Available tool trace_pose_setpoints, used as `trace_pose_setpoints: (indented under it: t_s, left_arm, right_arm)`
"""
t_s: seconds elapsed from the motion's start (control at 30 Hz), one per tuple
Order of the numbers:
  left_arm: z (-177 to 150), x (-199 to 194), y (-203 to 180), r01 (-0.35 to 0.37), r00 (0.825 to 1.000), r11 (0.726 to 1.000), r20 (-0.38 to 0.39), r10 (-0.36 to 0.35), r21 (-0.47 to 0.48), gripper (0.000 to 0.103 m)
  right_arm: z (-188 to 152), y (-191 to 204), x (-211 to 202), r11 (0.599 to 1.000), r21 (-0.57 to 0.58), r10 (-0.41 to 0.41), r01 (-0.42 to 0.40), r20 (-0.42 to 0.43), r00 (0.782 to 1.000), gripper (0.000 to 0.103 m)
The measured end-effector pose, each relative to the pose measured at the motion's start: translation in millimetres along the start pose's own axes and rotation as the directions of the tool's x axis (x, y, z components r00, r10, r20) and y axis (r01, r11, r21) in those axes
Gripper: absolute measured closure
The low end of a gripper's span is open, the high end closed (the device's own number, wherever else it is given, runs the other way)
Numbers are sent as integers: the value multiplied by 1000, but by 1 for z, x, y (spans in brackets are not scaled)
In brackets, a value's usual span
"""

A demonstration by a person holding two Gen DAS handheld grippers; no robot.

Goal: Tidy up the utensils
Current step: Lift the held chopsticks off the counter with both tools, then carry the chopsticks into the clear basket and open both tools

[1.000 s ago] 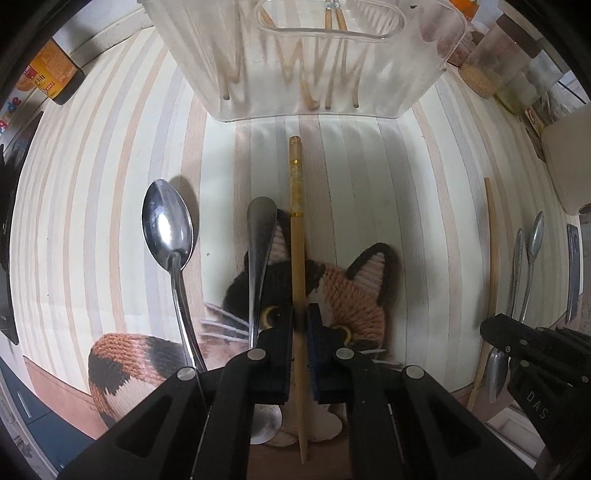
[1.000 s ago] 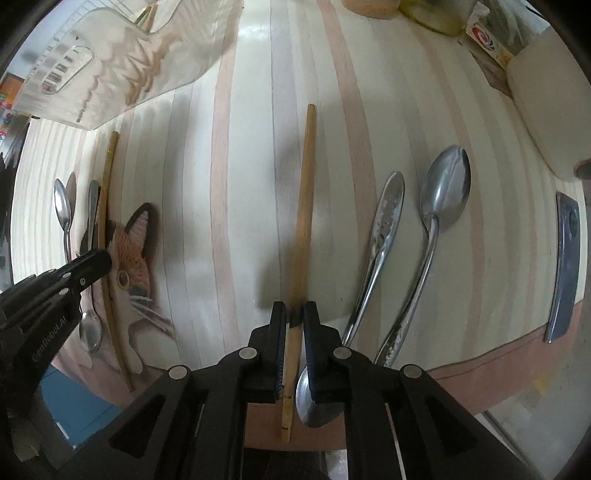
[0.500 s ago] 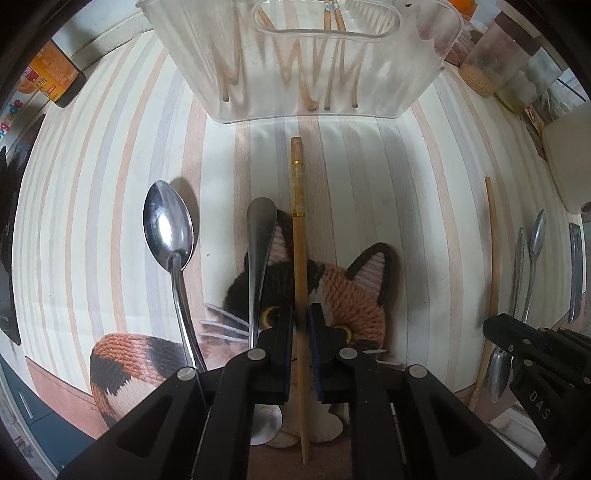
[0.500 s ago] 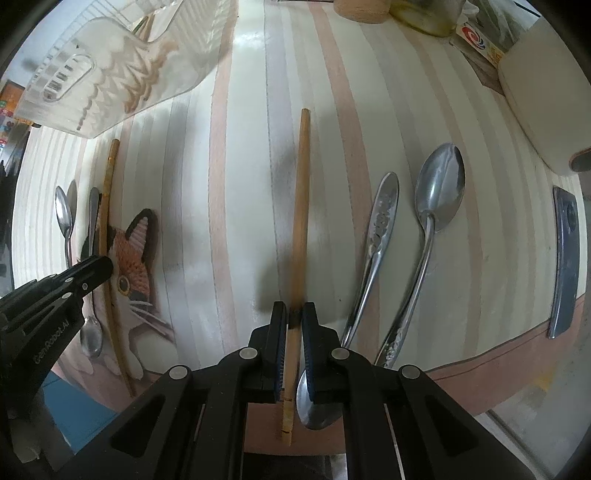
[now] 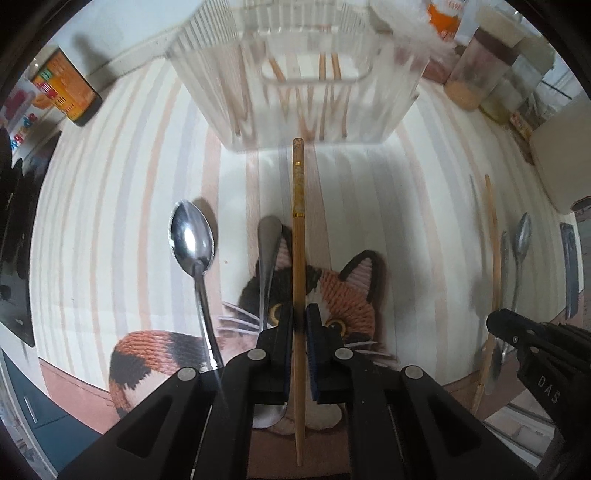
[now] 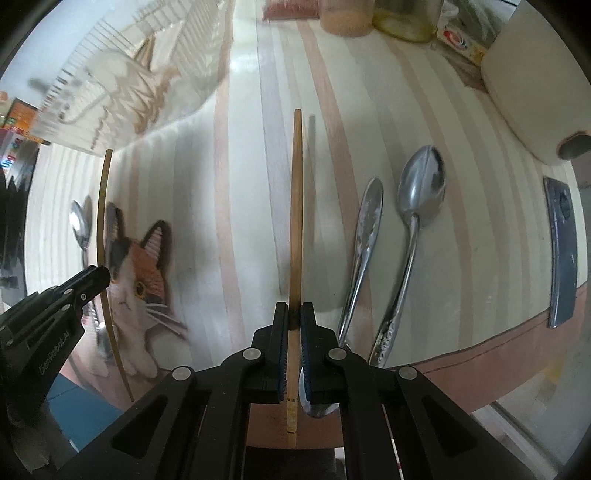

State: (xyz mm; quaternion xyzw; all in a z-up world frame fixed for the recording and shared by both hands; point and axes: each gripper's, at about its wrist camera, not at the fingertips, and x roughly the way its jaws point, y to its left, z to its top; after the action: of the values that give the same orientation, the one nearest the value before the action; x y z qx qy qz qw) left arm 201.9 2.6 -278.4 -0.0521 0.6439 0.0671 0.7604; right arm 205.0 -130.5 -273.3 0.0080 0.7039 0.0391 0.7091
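The left gripper [image 5: 299,325] is clenched on a chopstick with a gold-banded end [image 5: 297,229]; its pads press the shaft from both sides, and the stick runs from the 6 o'clock edge of the left wrist view up to 12 o'clock, its banded tip just short of the clear plastic utensil basket [image 5: 306,92]; more chopsticks stand inside that basket. At 9 o'clock of the gripped stick a shiny spoon [image 5: 192,243] lies bowl-up on the striped worktop [image 5: 110,221]; between that spoon and the stick lies a second spoon handle [image 5: 269,254], crossing the calico cat picture [image 5: 343,291] printed on the mat.

The right gripper [image 6: 293,325] grasps a plain wooden chopstick [image 6: 296,206]; its jaws have just been closing on it, and the stick sits pinched between the pads with its squared end jutting out toward 6 o'clock. A faint shadow lies beside the stick's far end. At 3 o'clock of this stick lie an embossed spoon handle [image 6: 365,251] and a large spoon [image 6: 421,199], side by side on the worktop; further toward 3 o'clock is a flat dark grey bar [image 6: 563,251]. Jars [image 6: 345,18] stand along the 12 o'clock edge; a cream container [image 6: 532,81] sits at 2 o'clock.
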Motion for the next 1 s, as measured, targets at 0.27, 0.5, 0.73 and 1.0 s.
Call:
trace_pose_setpoints:
  t_s: [0.27,0.5,0.73,1.0]
  left_arm:
    - [0,-46,-1,20,996,1000,83,-20,0,99]
    - [10,-91,16,26,983,1000,181,-23,-16,99]
    - [21,-144,41,47,957,998,288,-32,-47,99]
    - [67,-201,56,124,915,990,393,-87,-70,99]
  right_arm:
    - [12,-1,-43,999,-13,44,-43,87,995,97]
    - [20,4,-83,997,-39,69,-64,164,984,97]
    - [27,18,-122,992,-66,124,-111,228,966,97]
    - [77,37,-167,974,-111,221,-196,302,927,97]
